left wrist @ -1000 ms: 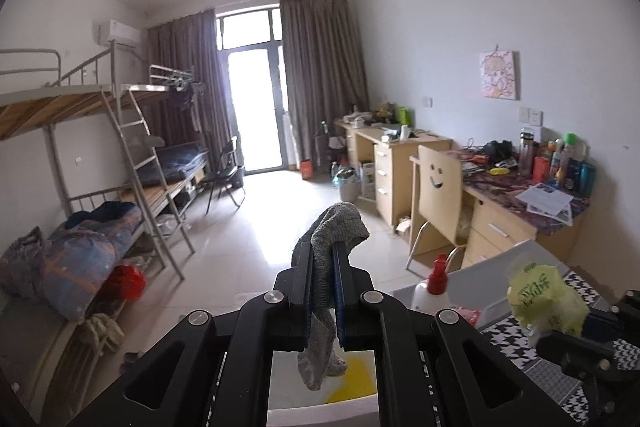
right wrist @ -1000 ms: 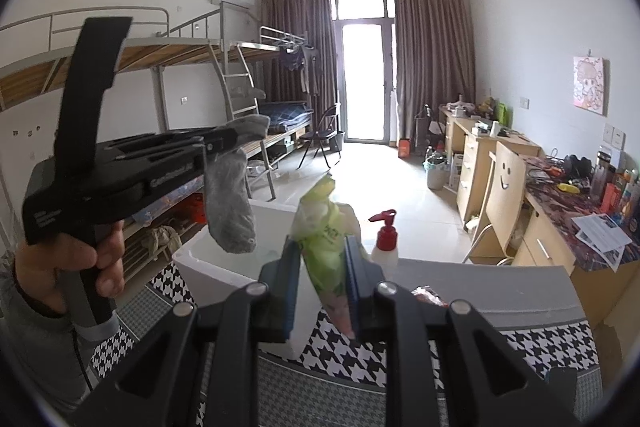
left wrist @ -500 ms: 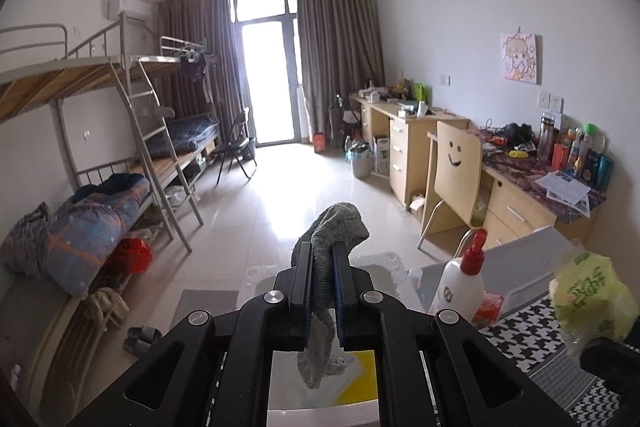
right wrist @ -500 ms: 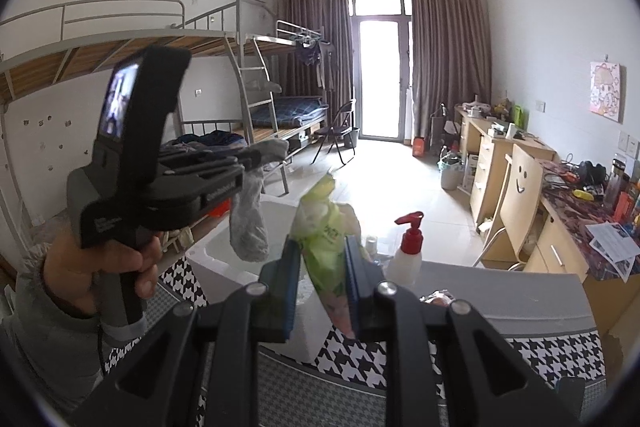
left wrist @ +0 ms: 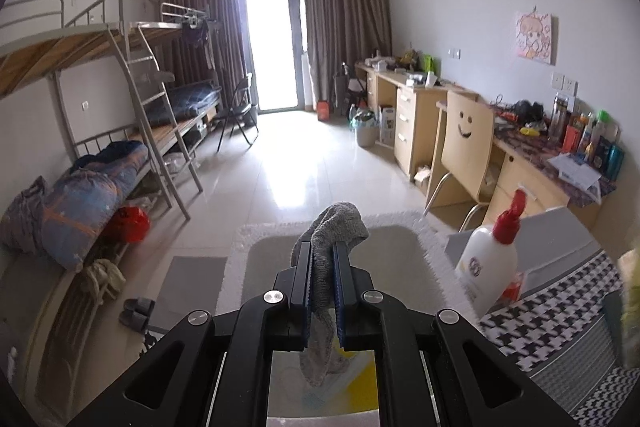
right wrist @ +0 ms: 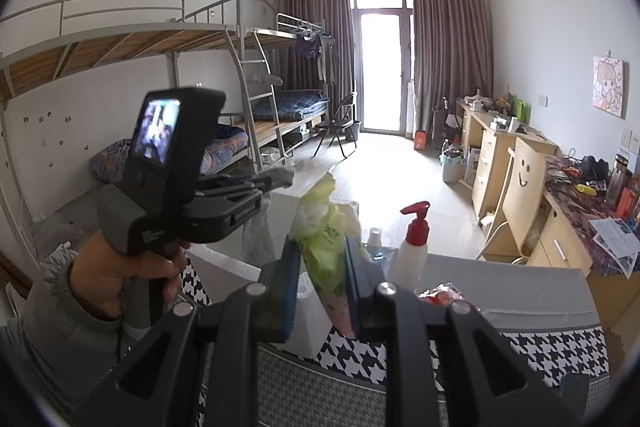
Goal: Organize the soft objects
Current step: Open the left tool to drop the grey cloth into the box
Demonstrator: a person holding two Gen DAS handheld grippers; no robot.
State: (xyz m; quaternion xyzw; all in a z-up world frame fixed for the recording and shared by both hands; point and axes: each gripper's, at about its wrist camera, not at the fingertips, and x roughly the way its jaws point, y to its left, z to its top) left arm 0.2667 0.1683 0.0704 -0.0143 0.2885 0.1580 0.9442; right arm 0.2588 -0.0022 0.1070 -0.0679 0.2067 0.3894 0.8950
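Your left tongs (left wrist: 322,259) are clamped tight on one grey sock (left wrist: 334,229), which dangles over the white bin (left wrist: 404,247). If you let go too near the rim, the limp toe may drape over the bin's edge. Your right tongs (right wrist: 322,267) pinch one green packet (right wrist: 324,231) above the checked surface (right wrist: 540,351); a thin grip there could slip. One pump bottle (right wrist: 414,247) stands close enough to knock.

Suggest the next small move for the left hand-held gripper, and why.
Probably lower it a little further, then open. The left hand-held gripper is clamped on the grey sock, whose tail hangs over the open white box. The sock seems not yet settled inside.
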